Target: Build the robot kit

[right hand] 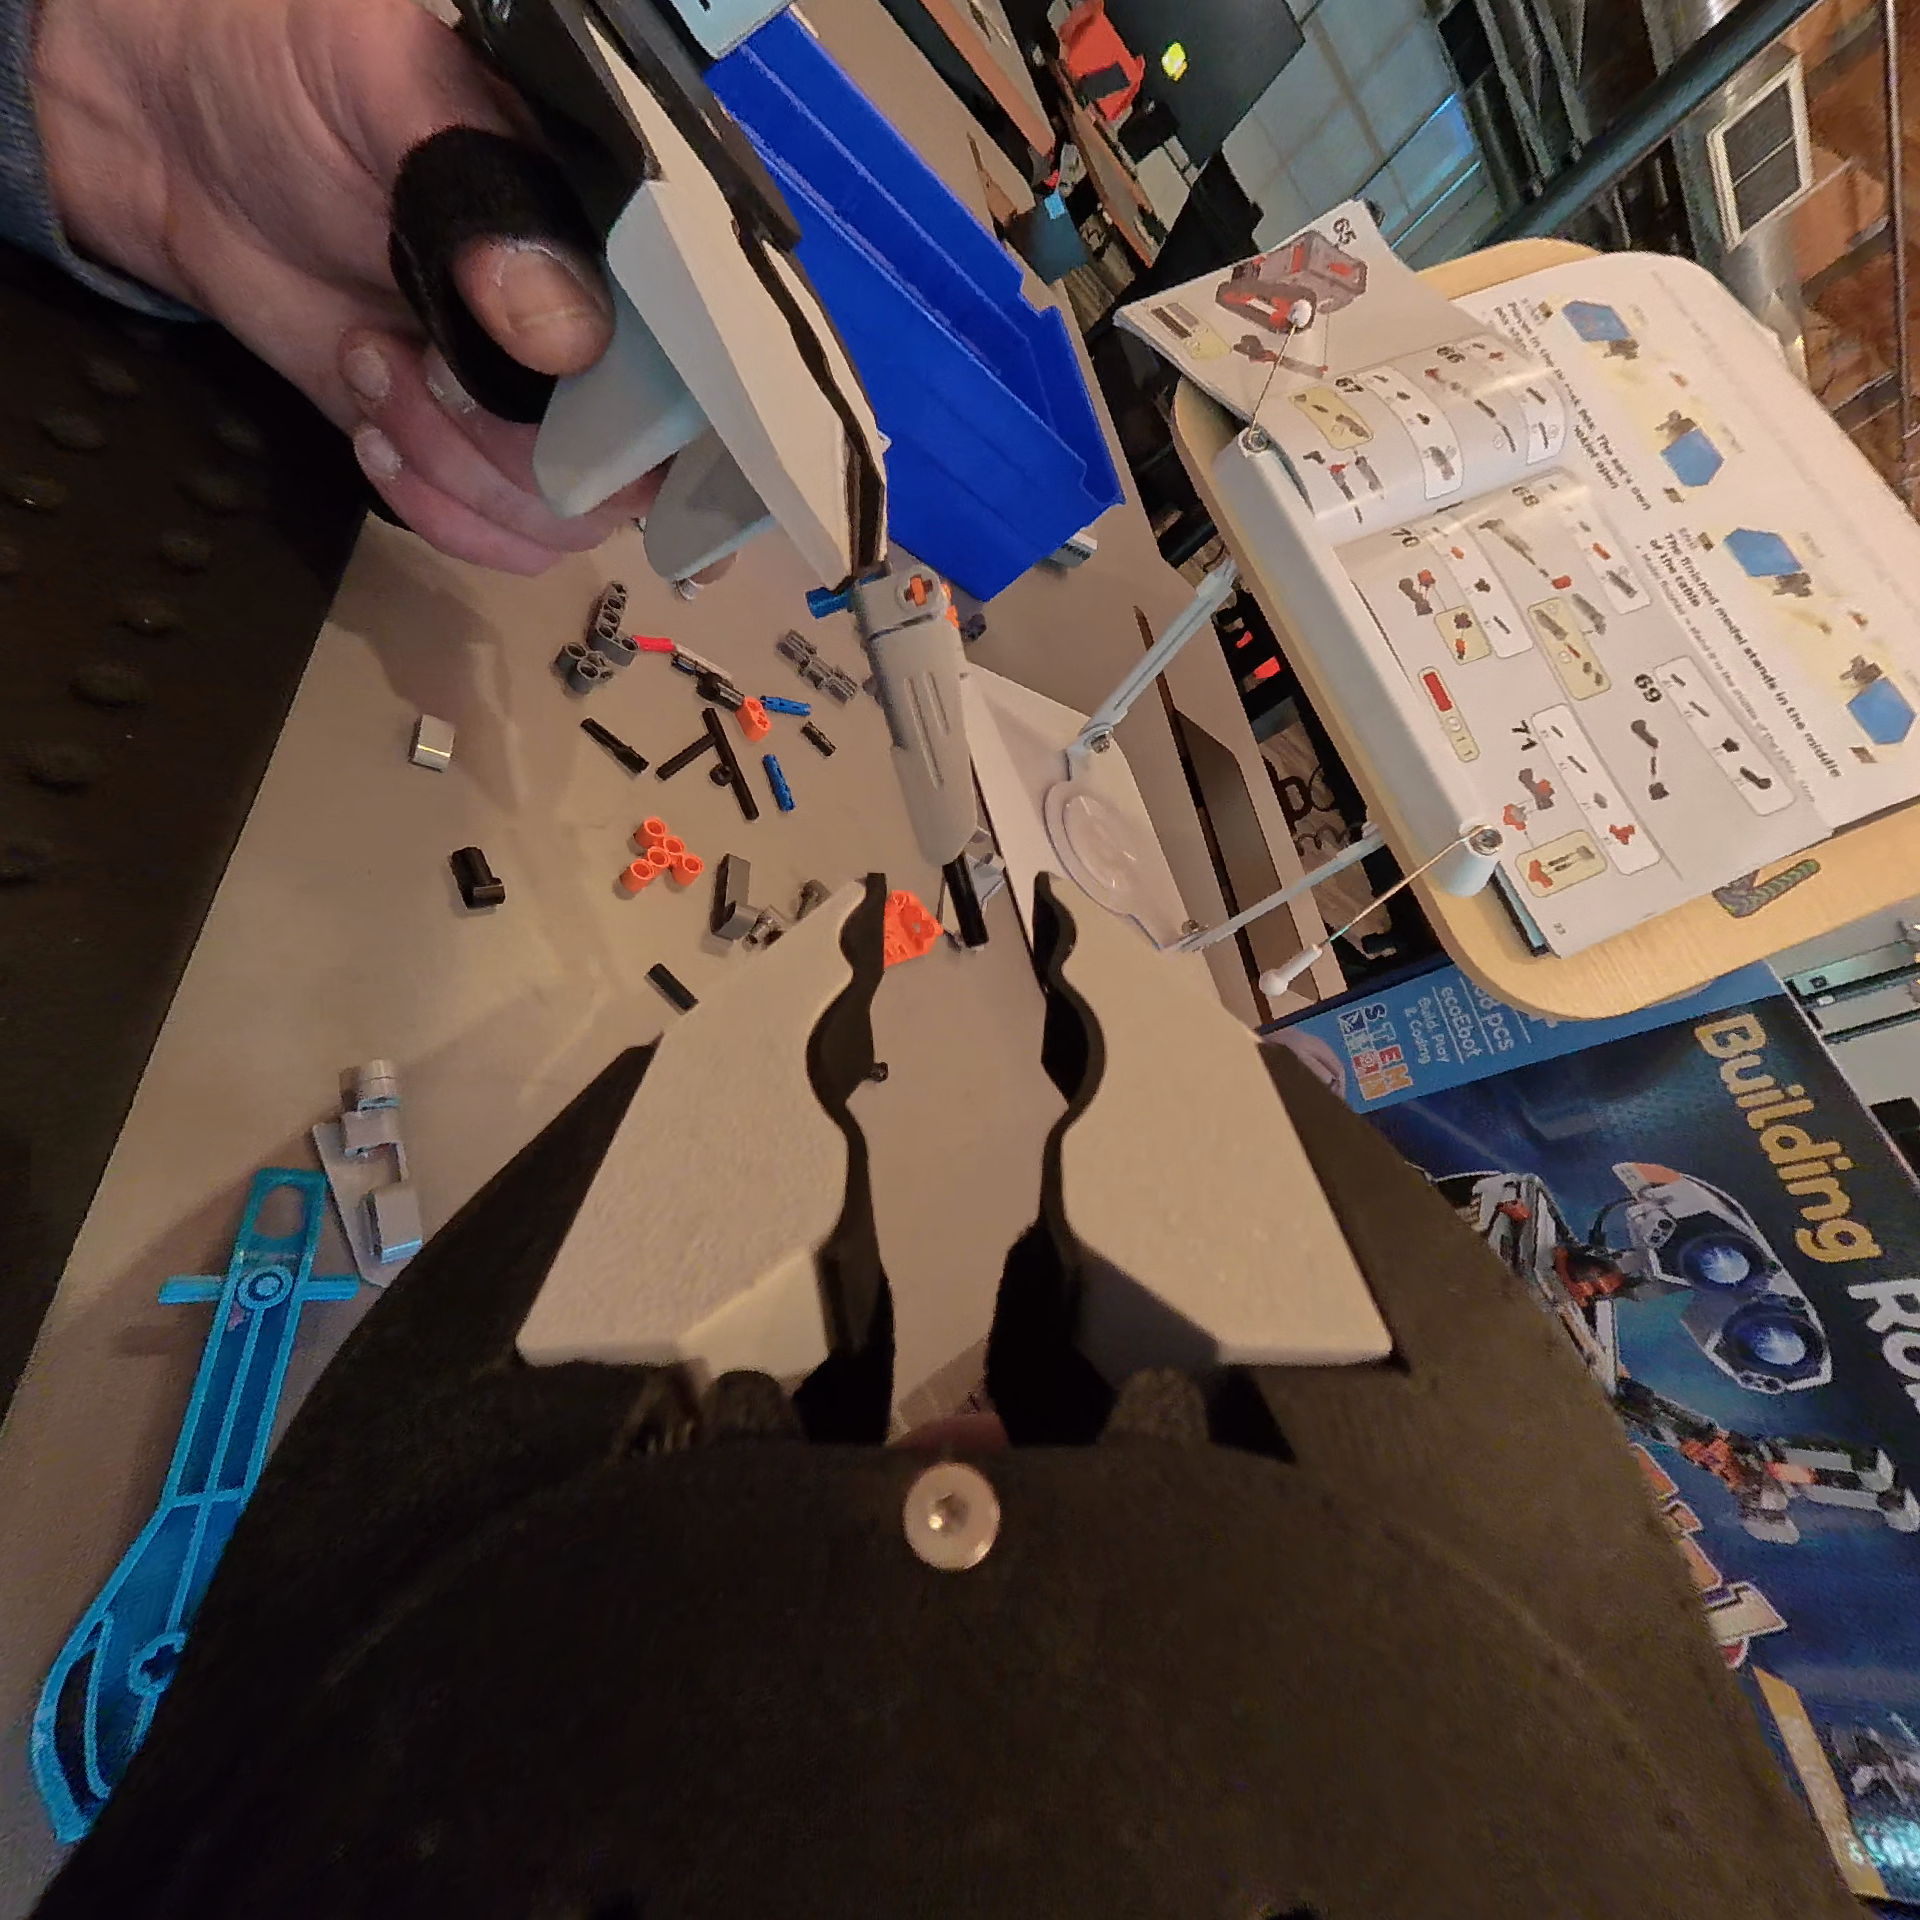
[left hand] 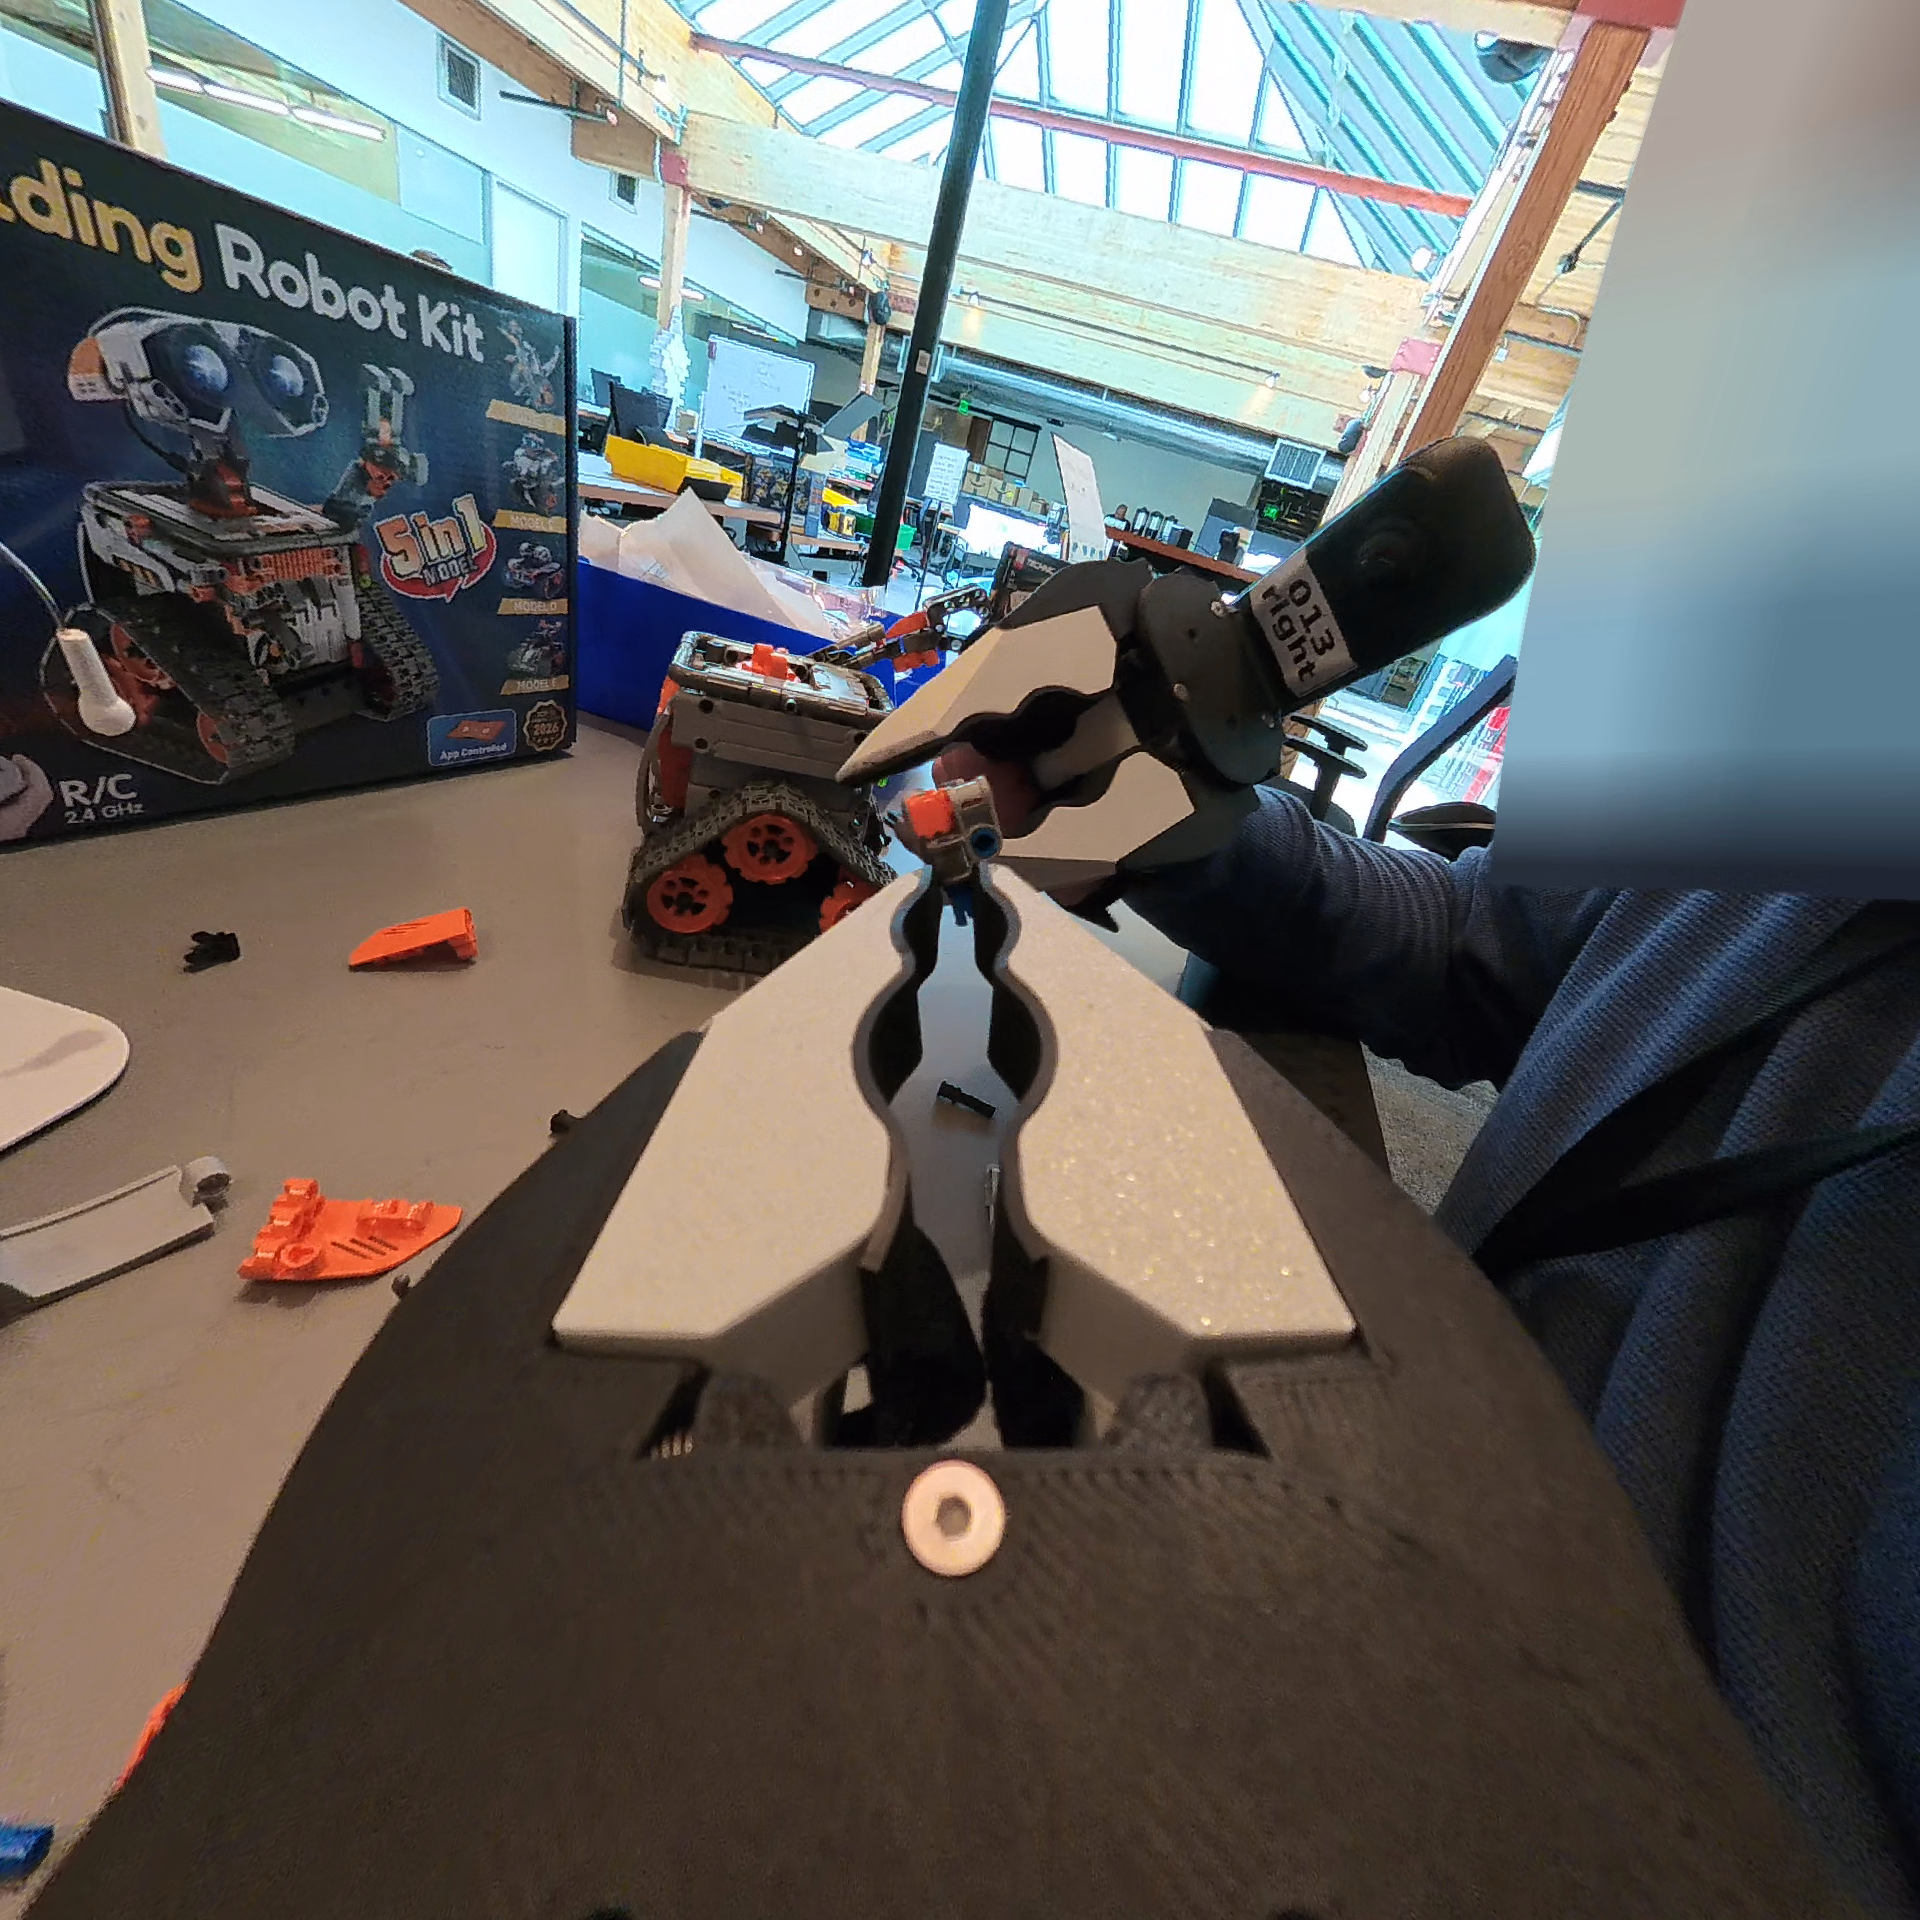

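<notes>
My left tool [left hand: 951,883] is pinched shut on a small grey arm piece [right hand: 914,717] by its blue pin end, so the long grey body hangs free below the tips where I can see it. In the left wrist view only its orange-and-grey head [left hand: 951,821] shows above my fingertips. My right tool [right hand: 951,904] stands with its jaws parted and nothing between them, hovering just beside the lower end of the arm piece, apart from it as far as I can tell.

The tracked robot [left hand: 758,810] sits on the table [left hand: 416,1060] just behind the held piece, top up, so its deck is reachable from above. Loose parts [right hand: 686,748] lie scattered under both tools; an orange panel [left hand: 343,1236] and a blue pry tool [right hand: 197,1455] lie nearer the table's front edge. The kit box [left hand: 260,540] walls off the far left, the blue bin [right hand: 935,343] the back, and the manual on its stand [right hand: 1538,582] crowds the side. Free room is mostly straight up and toward me.
</notes>
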Tool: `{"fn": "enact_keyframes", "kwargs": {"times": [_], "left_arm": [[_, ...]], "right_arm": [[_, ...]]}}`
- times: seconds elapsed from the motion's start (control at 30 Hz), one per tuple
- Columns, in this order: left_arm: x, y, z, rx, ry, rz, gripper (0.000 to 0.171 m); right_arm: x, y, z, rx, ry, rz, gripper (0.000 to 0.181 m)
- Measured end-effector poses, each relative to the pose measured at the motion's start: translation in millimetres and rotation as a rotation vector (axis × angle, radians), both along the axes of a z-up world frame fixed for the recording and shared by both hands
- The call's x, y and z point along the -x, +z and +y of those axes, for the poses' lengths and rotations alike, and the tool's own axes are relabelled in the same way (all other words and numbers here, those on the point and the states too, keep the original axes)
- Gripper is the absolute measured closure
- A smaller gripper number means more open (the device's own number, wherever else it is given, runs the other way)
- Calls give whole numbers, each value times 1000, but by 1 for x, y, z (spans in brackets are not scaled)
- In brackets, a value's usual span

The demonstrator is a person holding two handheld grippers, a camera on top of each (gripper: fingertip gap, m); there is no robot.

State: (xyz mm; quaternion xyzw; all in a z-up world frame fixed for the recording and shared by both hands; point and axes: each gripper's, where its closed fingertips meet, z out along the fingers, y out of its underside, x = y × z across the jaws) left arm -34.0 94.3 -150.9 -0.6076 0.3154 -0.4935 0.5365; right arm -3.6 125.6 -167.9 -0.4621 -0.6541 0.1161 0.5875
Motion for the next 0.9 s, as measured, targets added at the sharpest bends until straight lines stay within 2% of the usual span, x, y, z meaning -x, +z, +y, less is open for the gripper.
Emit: {"fn": "enact_keyframes", "kwargs": {"times": [0.13, 0.23, 0.57, 0.67, 0.9], "left_arm": [[-2, 0, -2, -1, -15, 0, 168], [-4, -2, -2, -1, -23, 11, 167], [-4, -5, 0, -3, -8, 25, 167], [-2, -4, 3, -12, 11, 24, 168], [1, -6, 6, -87, 81, 90, 157]], "right_arm": [[2, -3, -3, 18, 20, 0, 162], [2, -3, -6, -3, 31, -9, 175], [1, -7, -4, 10, 28, -24, 179], [-1, -7, -2, 76, 22, -12, 179], [-2, -6, 0, 197, 37, 28, 179]]}}
